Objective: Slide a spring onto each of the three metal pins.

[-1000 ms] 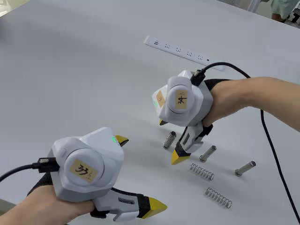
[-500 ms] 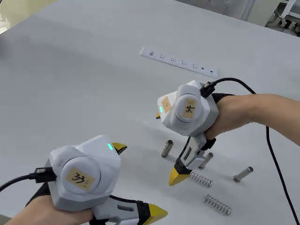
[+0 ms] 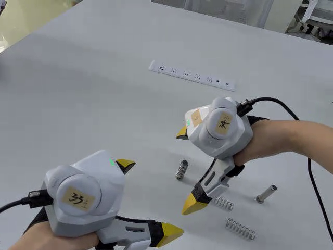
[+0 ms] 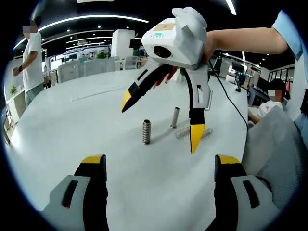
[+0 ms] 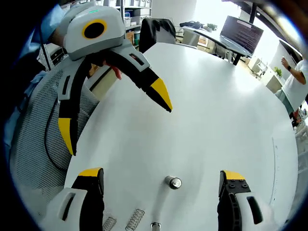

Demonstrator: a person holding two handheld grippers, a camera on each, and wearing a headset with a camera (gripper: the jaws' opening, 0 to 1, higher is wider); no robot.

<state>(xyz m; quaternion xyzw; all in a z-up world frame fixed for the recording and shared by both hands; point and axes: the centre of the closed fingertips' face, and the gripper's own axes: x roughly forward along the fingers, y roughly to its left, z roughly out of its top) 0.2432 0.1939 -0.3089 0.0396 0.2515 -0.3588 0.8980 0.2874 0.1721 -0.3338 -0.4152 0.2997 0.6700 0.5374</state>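
Note:
An upright metal pin with a spring on it (image 3: pixel 181 169) stands on the white table (image 3: pixel 93 104). My right gripper (image 3: pixel 188 168) hovers over it, open and empty, its jaws spread to either side. From above, this pin's round top (image 5: pixel 173 182) lies between the right gripper (image 5: pixel 162 175) jaws. A bare pin (image 3: pixel 266 194) lies at the right. Two loose springs (image 3: pixel 223 203) (image 3: pixel 240 229) lie near the front. My left gripper (image 3: pixel 148 198) is open and empty at the lower left. From the left gripper (image 4: pixel 160 163), I see the sprung pin (image 4: pixel 146 132), a bare pin (image 4: pixel 176 117) and a spring (image 4: pixel 185 131) beyond.
A white power strip (image 3: pixel 191 75) lies at the far side of the table. A black cable (image 3: pixel 312 172) trails from the right gripper off the right side. People stand in the room behind (image 4: pixel 32 57).
The head camera has shifted. My right gripper has come nearer and its jaws have spread wider, now covering the pin that lay beside the spring. The left gripper has hardly moved.

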